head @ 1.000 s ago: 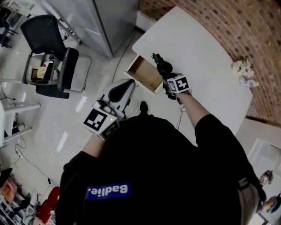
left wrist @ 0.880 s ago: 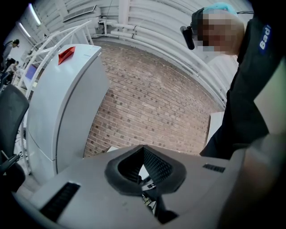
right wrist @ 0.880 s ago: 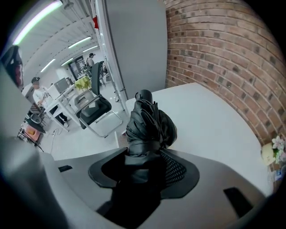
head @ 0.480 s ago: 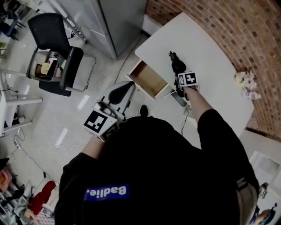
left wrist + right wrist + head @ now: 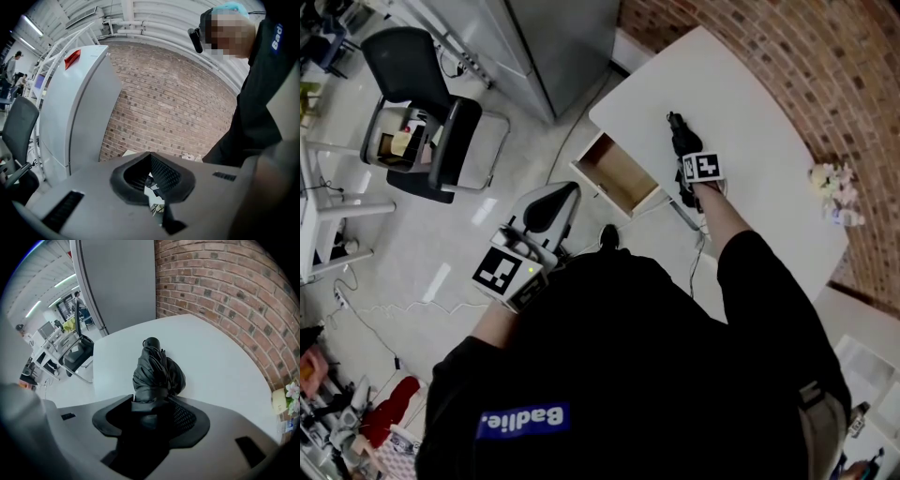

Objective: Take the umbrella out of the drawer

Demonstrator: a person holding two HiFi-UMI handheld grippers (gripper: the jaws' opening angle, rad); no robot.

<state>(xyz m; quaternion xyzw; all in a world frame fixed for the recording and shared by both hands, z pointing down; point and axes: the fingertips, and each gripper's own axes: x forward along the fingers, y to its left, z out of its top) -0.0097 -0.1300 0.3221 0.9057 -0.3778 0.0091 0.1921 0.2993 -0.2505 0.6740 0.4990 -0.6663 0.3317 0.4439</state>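
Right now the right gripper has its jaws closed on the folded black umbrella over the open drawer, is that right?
Not quite. The right gripper has its jaws closed on the folded black umbrella, but over the white table, not the open drawer at its edge. The head view shows this.

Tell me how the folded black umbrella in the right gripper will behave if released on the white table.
The folded black fabric umbrella is roughly cylindrical, so it may roll on the smooth white table. Its bunched folds look soft, likely squashing under the right gripper.
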